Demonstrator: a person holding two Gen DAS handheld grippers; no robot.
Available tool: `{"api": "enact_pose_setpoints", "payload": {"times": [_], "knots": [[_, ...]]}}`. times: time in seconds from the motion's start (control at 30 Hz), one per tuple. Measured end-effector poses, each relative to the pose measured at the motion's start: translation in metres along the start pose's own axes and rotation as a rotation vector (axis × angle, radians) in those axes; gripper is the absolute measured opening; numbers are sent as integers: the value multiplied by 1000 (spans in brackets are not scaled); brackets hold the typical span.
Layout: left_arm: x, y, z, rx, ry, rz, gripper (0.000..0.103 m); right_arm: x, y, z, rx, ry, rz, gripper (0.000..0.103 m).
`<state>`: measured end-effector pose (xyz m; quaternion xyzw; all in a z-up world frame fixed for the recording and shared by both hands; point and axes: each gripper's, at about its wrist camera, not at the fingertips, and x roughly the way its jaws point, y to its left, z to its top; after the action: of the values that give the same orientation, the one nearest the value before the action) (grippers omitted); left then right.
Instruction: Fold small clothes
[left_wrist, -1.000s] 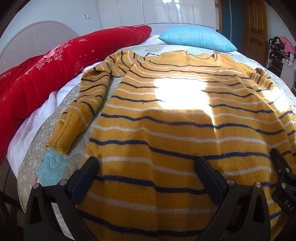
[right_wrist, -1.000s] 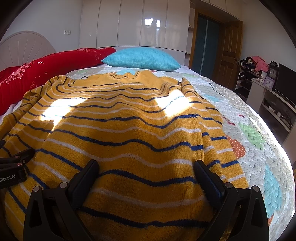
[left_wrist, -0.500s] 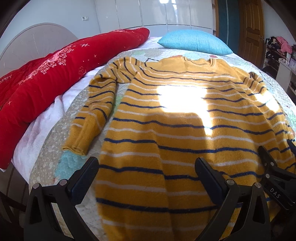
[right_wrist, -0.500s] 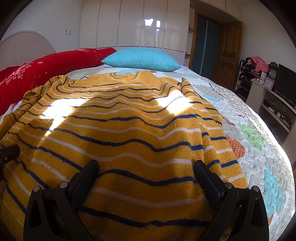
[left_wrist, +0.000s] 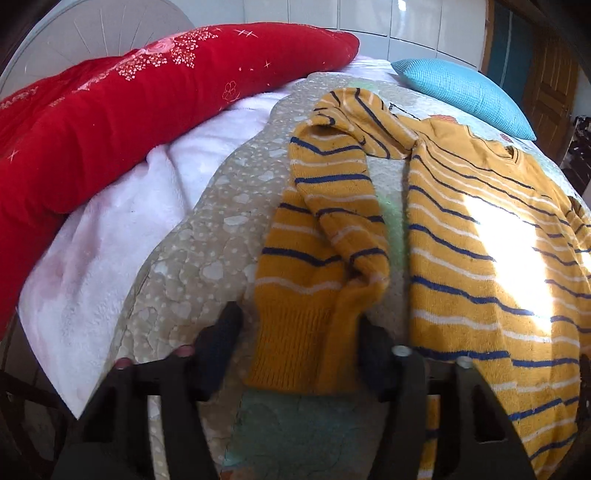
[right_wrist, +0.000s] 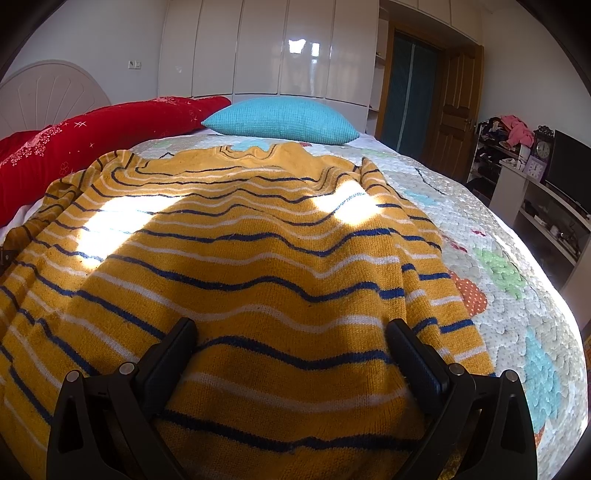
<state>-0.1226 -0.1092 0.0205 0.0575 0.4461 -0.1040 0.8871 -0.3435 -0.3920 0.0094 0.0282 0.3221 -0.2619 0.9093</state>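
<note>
Black claws (right_wrist: 291, 354), silver screws (right_wrist: 126, 368)

I can't make out any readable words in either view. The red quilt (left_wrist: 122, 107) carries pale stitched lettering near its left end, but it is too blurred for me to read. The small clocks (right_wrist: 540, 155) on the shelf are too tiny for their numerals.

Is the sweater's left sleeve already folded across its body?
No: in the left wrist view the sleeve lies beside the sweater body, with a strip of quilt showing between them.
</note>
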Motion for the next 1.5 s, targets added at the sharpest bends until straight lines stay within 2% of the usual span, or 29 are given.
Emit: {"api": "enact_pose_setpoints", "payload": {"times": [0.03,0.07,0.13,0.3,0.37,0.43,0.5,0.57,0.63,0.7,0.73,0.77,0.8,0.83,0.9,0.93,1.0,1.07,1.1,1.13,1.23,1.33,1.37,1.4,1.43,1.5], "knots": [[-2,2,4,-9,-7,0,16,0,1,0,-1,0,-2,103],[-5,6,7,-18,-10,10,13,0,1,0,-3,-1,-4,103],[-13,24,14,-74,-34,40,13,0,2,0,-6,-1,-8,103],[-34,91,22,-190,-77,218,13,0,3,-1,-9,-10,-16,103],[-39,114,20,-224,-71,242,14,0,4,-1,-10,-14,-20,103],[-44,125,14,-258,-55,209,19,0,4,-2,-11,-17,-22,103],[-51,121,4,-257,-53,172,20,0,4,-2,-12,-16,-22,103],[-60,103,-7,-233,-58,129,23,0,4,-2,-14,-12,-19,103],[-70,85,-21,-209,-62,57,36,0,3,-1,-22,7,0,103],[-78,63,-30,-179,-63,-21,42,-1,-3,8,-44,66,47,102],[-82,52,-33,-157,-64,-63,43,-7,-9,13,-38,76,89,98],[-85,40,-35,-132,-68,-101,44,-19,-21,20,-13,46,123,97],[-88,28,-38,-100,-74,-130,49,-32,-34,27,13,-2,131,97],[-89,17,-39,-67,-79,-150,57,-43,-49,35,33,-48,112,98],[-88,-4,-41,-6,-90,-178,62,-53,-80,54,76,-105,35,100],[-86,-13,-42,16,-88,-178,62,-49,-96,63,99,-104,9,102],[-79,-25,-44,24,-64,-188,62,-21,-126,80,141,-43,-38,102],[-77,-31,-46,3,-43,-216,62,11,-146,92,182,12,-52,92],[-77,-34,-47,-4,-36,-228,62,25,-153,97,207,36,-13,81],[-79,-35,-49,-6,-33,-236,62,38,-157,103,232,60,34,76],[-80,-42,-48,21,-31,-219,62,72,-157,119,282,93,161,76],[-77,-46,-47,44,-29,-182,62,108,-139,124,260,163,202,76],[-76,-46,-46,44,-28,-174,62,119,-134,123,248,203,221,72],[-74,-46,-45,41,-25,-169,62,128,-127,121,228,238,232,38],[-74,-44,-45,39,-24,-165,62,133,-125,121,200,256,221,13],[-71,-43,-44,37,-24,-151,62,128,-133,126,204,244,235,10]]}}
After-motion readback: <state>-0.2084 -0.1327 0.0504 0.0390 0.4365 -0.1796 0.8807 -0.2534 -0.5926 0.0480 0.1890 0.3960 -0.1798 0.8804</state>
